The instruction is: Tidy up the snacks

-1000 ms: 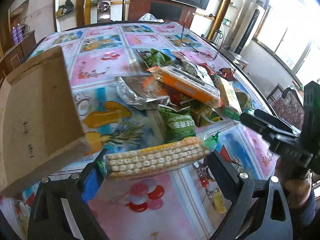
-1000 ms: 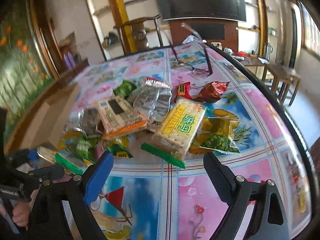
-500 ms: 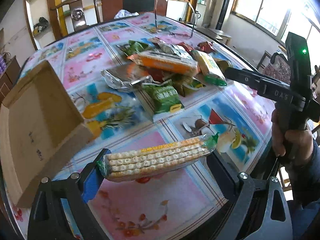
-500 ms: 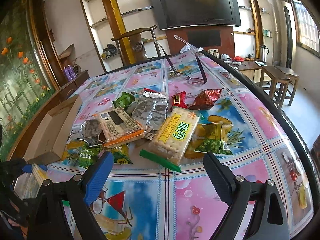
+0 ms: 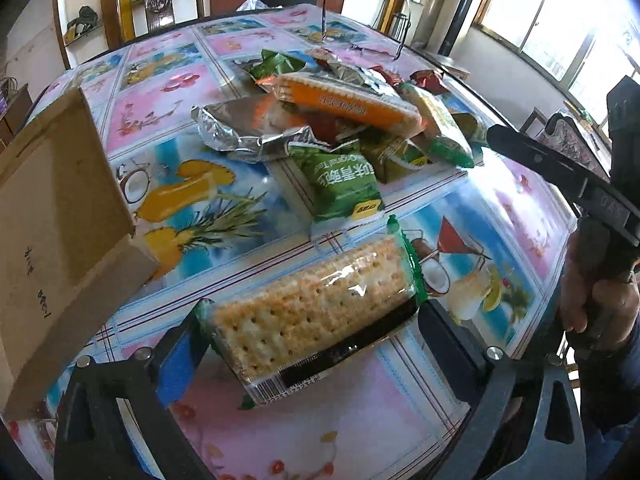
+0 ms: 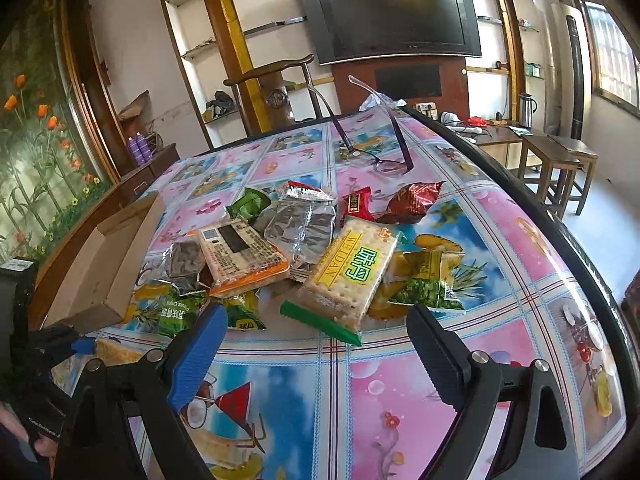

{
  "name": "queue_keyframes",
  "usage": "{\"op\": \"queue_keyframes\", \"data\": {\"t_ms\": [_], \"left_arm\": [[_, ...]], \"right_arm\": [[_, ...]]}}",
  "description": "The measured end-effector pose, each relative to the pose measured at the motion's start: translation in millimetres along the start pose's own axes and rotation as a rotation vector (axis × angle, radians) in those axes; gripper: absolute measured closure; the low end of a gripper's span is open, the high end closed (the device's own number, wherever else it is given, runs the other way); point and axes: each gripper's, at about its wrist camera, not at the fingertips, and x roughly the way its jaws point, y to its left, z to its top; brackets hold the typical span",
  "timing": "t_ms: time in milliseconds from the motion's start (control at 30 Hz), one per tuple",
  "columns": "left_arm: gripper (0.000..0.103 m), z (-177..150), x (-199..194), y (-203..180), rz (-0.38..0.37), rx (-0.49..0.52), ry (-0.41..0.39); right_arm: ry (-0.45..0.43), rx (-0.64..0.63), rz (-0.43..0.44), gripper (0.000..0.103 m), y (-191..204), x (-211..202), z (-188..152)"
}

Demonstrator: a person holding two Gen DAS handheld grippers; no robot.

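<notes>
Since half a second ago, when it sat edge-on, the cracker pack [image 5: 316,312] has tipped flat-side up in my left gripper [image 5: 312,336], clamped end to end, cardboard box [image 5: 60,216] just left of it, so boxing comes next. Right gripper [image 6: 316,344] hangs wide open, snack pile [image 6: 304,248] just ahead.

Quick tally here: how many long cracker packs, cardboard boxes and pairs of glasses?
Long cracker packs: 3 (clear green-ended pack in left gripper, yellow-green WEIDAN pack, orange-edged pack)
Open brown cardboard boxes: 1
Thin-framed glasses: 1
Total: 5
</notes>
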Motion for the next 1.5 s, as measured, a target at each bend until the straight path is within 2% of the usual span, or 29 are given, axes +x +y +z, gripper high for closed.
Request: {"op": "queue_keyframes", "data": {"t_ms": [100,200,333,433,500,600,700,767,800,933,1000,1100,1167,1200,1300,1400,1433,1500], "left_arm": [[0.003,-2,-6,1,-0.018,0.017,0.02],[0.003,-2,-19,-2,0.0,0.076,0.004],[0.003,-3,-23,-6,0.017,0.151,0.025],[0.003,0,-17,-17,0.028,0.236,0.032],[0.003,0,-6,-25,0.028,0.306,0.069],[0.002,-1,10,-32,0.075,0.381,0.095],[0.004,4,11,-28,0.069,0.35,0.062],[0.012,7,13,-25,0.083,0.31,0.044],[0.022,8,13,-23,0.061,0.287,0.042],[0.044,10,13,-33,0.064,0.264,-0.005],[0.048,13,16,-41,0.069,0.261,-0.024],[0.051,17,19,-50,0.067,0.25,-0.035],[0.05,16,20,-53,0.071,0.256,-0.043],[0.05,17,20,-52,0.065,0.251,-0.044],[0.05,16,19,-50,0.049,0.249,-0.051],[0.053,14,19,-51,0.055,0.253,-0.062],[0.058,14,18,-51,0.045,0.251,-0.065],[0.058,13,17,-50,0.023,0.238,-0.073]], "right_arm": [[-0.003,0.003,-0.001,0.009,0,0,0],[-0.001,0.002,-0.001,0.009,0,0,0],[-0.005,0.003,0.001,0.009,-1,-1,0],[-0.006,0.003,0.0,0.009,-1,-1,0],[-0.011,0.007,0.001,0.009,-2,-2,-1],[-0.012,0.014,0.003,0.009,-3,-3,-1],[-0.011,0.023,-0.002,0.009,-4,-2,-1],[0.003,0.037,-0.01,0.009,-6,1,0],[0.02,0.052,-0.016,0.009,-8,5,1],[0.055,0.17,-0.029,0.012,-25,17,13],[0.106,0.24,-0.035,0.018,-32,30,21],[0.166,0.271,-0.03,0.025,-31,55,30],[0.211,0.221,-0.096,0.034,-24,72,34],[0.215,0.2,-0.11,0.035,-20,77,34],[0.22,0.12,-0.203,0.052,-8,81,33],[0.187,0.122,-0.214,0.053,-11,70,23],[0.179,0.135,-0.206,0.053,-14,65,20],[0.155,0.196,-0.172,0.053,-24,52,18]]}}
